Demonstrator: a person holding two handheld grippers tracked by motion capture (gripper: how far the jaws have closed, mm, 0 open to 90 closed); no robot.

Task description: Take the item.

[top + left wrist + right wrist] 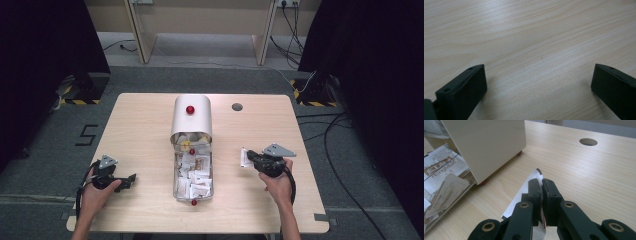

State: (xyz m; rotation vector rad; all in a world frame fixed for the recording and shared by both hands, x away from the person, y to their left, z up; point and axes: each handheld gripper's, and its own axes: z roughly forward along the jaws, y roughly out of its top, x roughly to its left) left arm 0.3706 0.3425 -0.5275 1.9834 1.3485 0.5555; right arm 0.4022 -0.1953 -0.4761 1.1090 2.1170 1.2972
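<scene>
A cream box (192, 116) with a red knob stands mid-table, its clear drawer (193, 176) pulled out toward me and full of white sachets (195, 175). My right gripper (246, 157) is to the drawer's right, shut on one white sachet (244, 157); in the right gripper view the sachet (525, 187) is pinched between the jaws of that gripper (542, 182), just above the tabletop, with the box (486, 142) at upper left. My left gripper (131, 178) rests near the front left of the table, open, with bare wood between the jaws of it (537, 71).
The wooden table (145, 130) has a round cable hole (237, 106) at the back right, also seen as the hole (588, 142) in the right gripper view. Dark curtains, cables and table legs lie beyond the far edge.
</scene>
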